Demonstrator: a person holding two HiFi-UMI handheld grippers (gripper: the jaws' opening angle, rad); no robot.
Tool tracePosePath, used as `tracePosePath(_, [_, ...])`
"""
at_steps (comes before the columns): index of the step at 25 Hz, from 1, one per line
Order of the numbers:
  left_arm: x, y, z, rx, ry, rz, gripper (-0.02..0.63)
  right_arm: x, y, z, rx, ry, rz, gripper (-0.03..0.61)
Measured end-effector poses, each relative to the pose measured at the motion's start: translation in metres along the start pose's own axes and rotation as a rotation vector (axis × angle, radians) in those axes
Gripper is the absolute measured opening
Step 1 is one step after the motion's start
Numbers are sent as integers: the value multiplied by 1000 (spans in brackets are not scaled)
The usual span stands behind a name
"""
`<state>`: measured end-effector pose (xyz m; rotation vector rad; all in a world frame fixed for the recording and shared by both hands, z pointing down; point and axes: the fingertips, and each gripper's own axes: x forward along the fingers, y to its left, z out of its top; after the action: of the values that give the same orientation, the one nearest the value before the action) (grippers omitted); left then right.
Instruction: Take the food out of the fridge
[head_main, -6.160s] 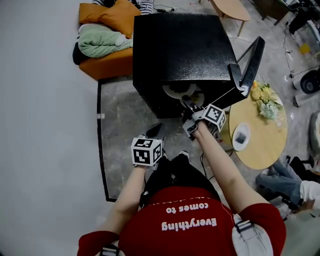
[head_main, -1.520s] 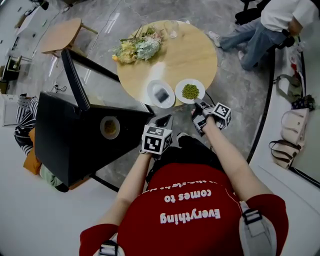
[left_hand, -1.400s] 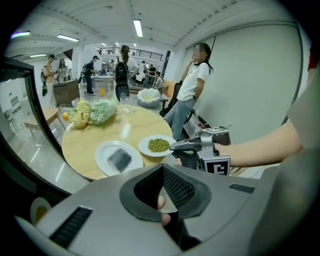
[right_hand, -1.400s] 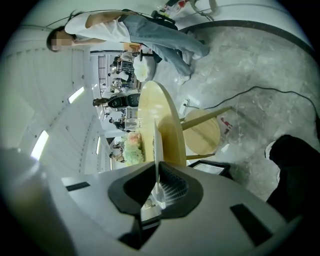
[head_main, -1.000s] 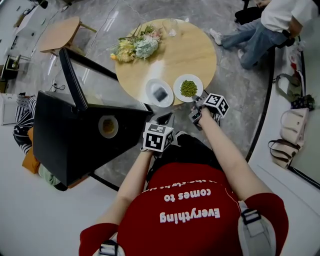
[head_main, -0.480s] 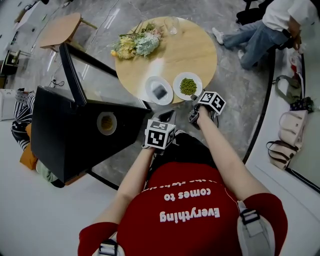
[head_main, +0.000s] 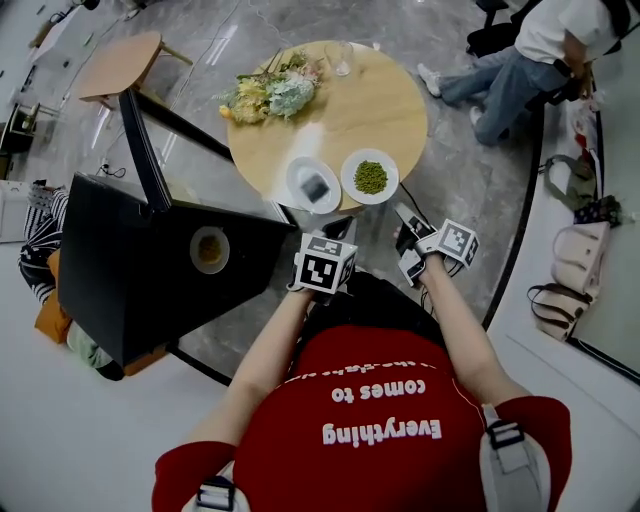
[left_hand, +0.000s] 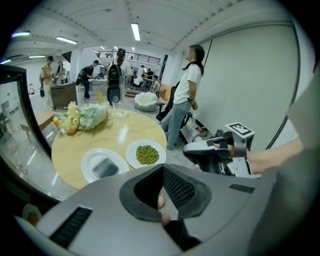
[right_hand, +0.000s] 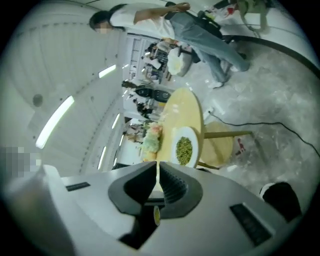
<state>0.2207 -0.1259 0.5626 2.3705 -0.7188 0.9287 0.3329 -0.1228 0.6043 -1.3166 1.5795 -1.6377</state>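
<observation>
On the round table (head_main: 395, 105), near the edge closest to you, the plate of green food (head_main: 347, 180) sits just beside a second plate (head_main: 293, 180) carrying a dark item (head_main: 318, 187). Both are parked at the near edge, probably because that is the shortest reach from the fridge (head_main: 130, 270).

Your right gripper (right_hand: 158, 164) is off the plate and clear of the table. Its jaws are closing to a thin slit with nothing between them, which reads as a release completed. Your left gripper (left_hand: 163, 169) hangs in front of your body, jaws together at the tips and empty, aimed toward the two plates; it looks idle, kept out of the way.

The fridge door (head_main: 145, 150) stands open, and one more dish (head_main: 209, 249) is visible inside — so the task looks only partly done.

Against half a second ago: your right gripper was at the table edge just below the plate of green food. It is now drawn back to your right, well apart from it.

Against the oldest frame: that gripper was reaching into the fridge, and the table held only the second plate — the plate of green food is the addition
</observation>
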Motion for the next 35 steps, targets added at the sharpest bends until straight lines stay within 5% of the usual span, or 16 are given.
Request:
tracePosePath(3, [2, -7, 3, -4, -8, -13, 5, -10, 44, -16, -102, 36, 196, 11])
tracePosePath(6, [1, -17, 8, 6, -27, -26, 5, -14, 75, -27, -96, 40, 349, 11])
tracePosePath(17, [-42, -22, 16, 52, -117, -15, 5, -9, 114, -69, -149, 128, 402, 11])
tracePosePath(24, [-76, -17, 9, -13, -174, -5, 5, -8, 134, -106, -192, 203, 419, 11])
tracePosePath(35, [-140, 36, -47, -164, -214, 140, 5, 26, 158, -194, -220, 422, 456, 11])
